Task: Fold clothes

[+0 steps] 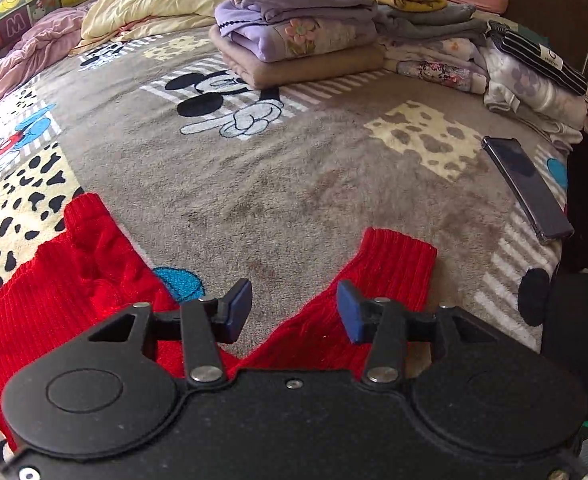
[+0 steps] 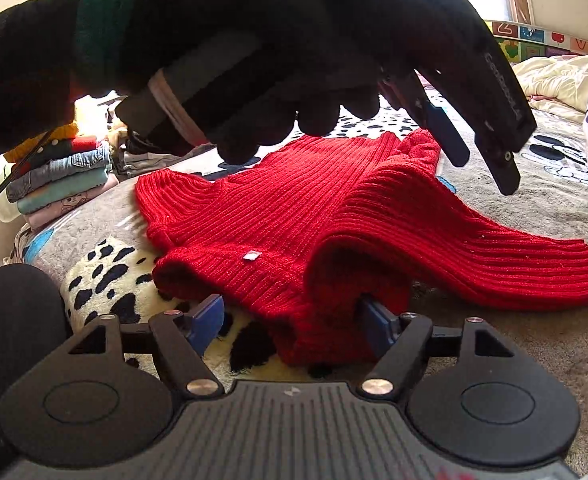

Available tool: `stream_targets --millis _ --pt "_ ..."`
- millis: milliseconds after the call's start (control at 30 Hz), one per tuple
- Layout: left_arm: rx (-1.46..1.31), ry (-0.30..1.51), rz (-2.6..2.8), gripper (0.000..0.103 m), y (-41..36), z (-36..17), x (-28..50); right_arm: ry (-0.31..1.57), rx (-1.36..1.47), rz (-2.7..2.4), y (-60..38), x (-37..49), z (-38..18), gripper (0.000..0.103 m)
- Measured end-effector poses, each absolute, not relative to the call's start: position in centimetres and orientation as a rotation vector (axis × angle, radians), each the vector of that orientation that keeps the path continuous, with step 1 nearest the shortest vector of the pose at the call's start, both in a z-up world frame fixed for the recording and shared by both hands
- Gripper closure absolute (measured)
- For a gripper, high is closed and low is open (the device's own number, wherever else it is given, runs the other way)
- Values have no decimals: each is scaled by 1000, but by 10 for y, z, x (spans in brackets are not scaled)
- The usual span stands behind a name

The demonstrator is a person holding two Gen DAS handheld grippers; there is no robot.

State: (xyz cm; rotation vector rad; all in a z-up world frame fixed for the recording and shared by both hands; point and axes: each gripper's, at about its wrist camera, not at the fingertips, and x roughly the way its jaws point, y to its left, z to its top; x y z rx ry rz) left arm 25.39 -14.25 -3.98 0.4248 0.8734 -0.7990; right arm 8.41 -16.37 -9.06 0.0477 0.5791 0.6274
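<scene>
A red ribbed knit sweater [image 2: 294, 216] is spread on a grey plush cartoon-print blanket [image 1: 294, 184] covering a bed, lying at the blanket's near edge with its two sleeves [image 1: 389, 272] angled away from the camera. The left gripper [image 1: 294, 308] is held above the sweater with its blue-padded fingers [image 1: 240, 300] spread wide and nothing between them. In the right wrist view it is gripped by a black-gloved hand [image 2: 254, 60]. The right gripper [image 2: 294, 320] is set low at the sweater's near fold, its fingers parted on either side of the bunched red knit, with one pad tucked under the cloth. Folded clothes [image 1: 297, 36] are stacked at the blanket's far side, and a dark phone [image 1: 527, 184] lies near its right edge.
</scene>
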Motion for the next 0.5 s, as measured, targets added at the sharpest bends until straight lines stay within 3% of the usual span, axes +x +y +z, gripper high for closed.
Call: stream_targets --millis 200,233,267,333,500 --pt "478 1044 -951 57 -172 -68 275 577 45 634 -161 82 -92 23" --pt "485 1065 -969 64 -175 -72 276 577 52 634 -162 82 -92 23" --pt "507 1054 -985 79 -176 -73 272 576 59 633 -163 82 -91 23" --pt "499 983 -994 89 -169 -62 265 570 72 631 -164 82 -91 24" --pt "185 734 -876 90 -91 -20 260 565 89 630 -164 82 -89 24"
